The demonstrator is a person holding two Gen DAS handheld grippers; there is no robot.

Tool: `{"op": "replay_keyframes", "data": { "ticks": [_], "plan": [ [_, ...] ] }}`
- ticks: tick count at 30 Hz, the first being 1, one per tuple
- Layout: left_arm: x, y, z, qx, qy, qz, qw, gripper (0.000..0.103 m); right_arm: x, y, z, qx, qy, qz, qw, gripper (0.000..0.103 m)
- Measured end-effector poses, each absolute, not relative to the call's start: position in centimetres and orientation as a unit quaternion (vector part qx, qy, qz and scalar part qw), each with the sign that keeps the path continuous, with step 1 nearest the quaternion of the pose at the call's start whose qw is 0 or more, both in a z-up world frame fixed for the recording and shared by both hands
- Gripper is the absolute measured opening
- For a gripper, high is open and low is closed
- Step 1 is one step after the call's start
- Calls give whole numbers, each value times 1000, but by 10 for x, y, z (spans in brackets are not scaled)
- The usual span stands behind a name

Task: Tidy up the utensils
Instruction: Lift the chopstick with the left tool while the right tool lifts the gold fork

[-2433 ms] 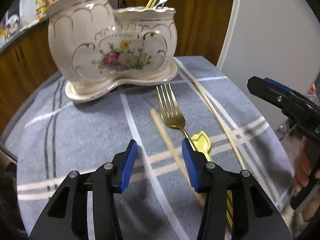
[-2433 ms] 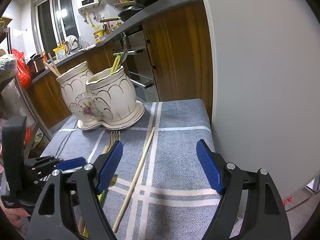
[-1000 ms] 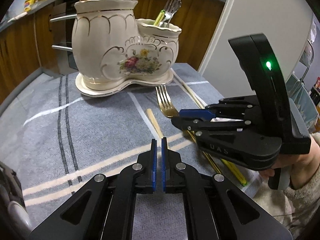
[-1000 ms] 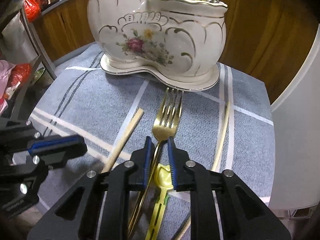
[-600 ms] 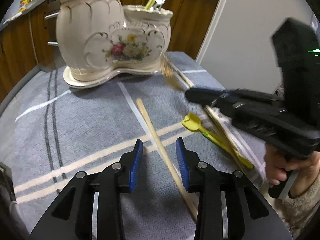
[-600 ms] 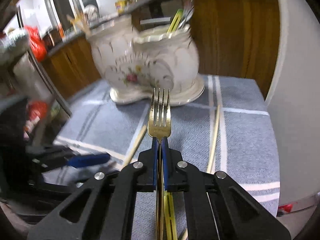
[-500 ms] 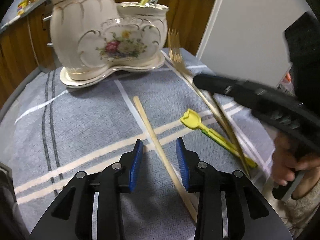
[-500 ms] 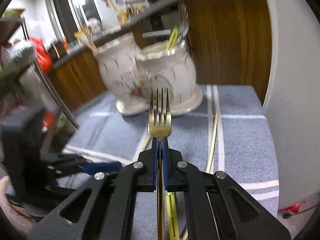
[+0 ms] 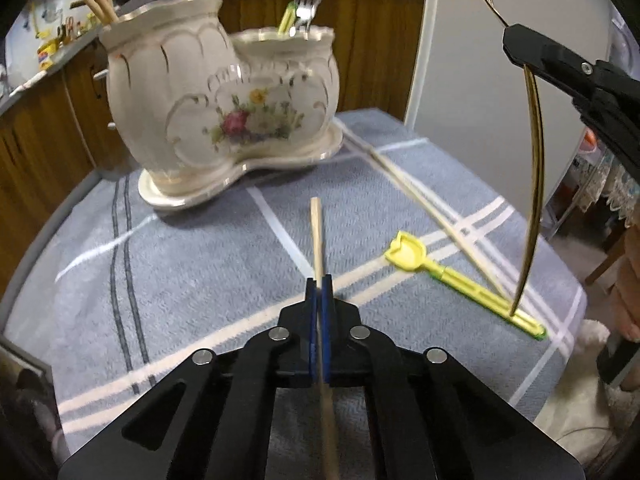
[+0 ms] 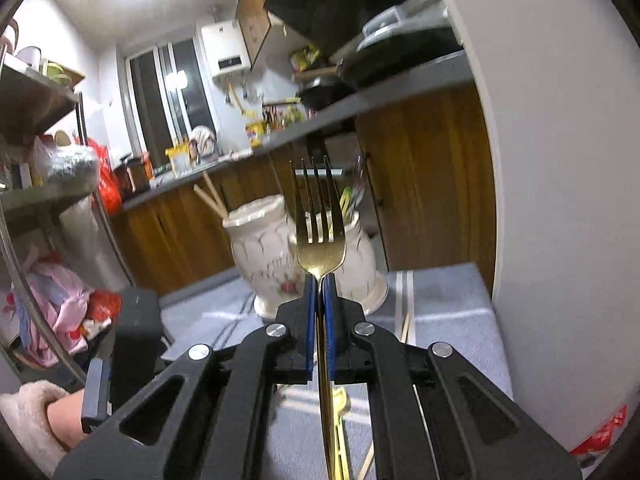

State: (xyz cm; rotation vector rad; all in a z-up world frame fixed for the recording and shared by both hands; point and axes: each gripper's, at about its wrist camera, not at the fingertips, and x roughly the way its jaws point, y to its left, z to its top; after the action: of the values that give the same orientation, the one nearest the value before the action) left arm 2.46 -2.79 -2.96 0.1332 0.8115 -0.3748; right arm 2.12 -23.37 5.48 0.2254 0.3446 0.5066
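My left gripper (image 9: 319, 286) is shut on a wooden chopstick (image 9: 317, 232) that points toward the cream floral utensil holder (image 9: 224, 112) on the grey cloth. My right gripper (image 10: 319, 285) is shut on the neck of a gold fork (image 10: 320, 236), lifted off the table with its tines up. In the left wrist view that gold fork (image 9: 534, 152) hangs at the upper right, its handle tip just above a yellow plastic utensil (image 9: 456, 276). A second chopstick (image 9: 416, 188) lies on the cloth. The holder (image 10: 304, 256) has chopsticks in its left pot and forks in its right.
The small table has a grey cloth with white stripes (image 9: 192, 264). A white wall panel (image 9: 452, 48) stands right of the holder, wooden cabinets (image 9: 380, 40) behind it. A hand in a fuzzy sleeve (image 10: 36, 416) holds the left gripper. Metal shelves (image 10: 44, 200) stand at the left.
My left gripper opened, moved over the chopstick and shut on it. My right gripper gripped the gold fork and raised it clear of the table, tilting up toward level.
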Motion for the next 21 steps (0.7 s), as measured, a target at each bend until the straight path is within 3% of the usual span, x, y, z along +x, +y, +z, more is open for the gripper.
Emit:
{"op": "replay_keyframes", "data": {
  "ticks": [6, 10, 14, 21],
  "plan": [
    [23, -9, -19, 50, 380, -190, 904, 0, 26, -224, 64, 100, 153, 244, 952, 4],
    [27, -8, -22, 38, 416, -205, 885, 0, 31, -218, 65, 97, 158, 250, 950, 4],
    [27, -30, -36, 79, 439, -195, 874, 13, 37, -207, 71, 82, 163, 248, 952, 4],
    [33, -34, -41, 104, 430, -173, 880, 7, 40, -201, 84, 88, 141, 262, 951, 4]
  ]
}}
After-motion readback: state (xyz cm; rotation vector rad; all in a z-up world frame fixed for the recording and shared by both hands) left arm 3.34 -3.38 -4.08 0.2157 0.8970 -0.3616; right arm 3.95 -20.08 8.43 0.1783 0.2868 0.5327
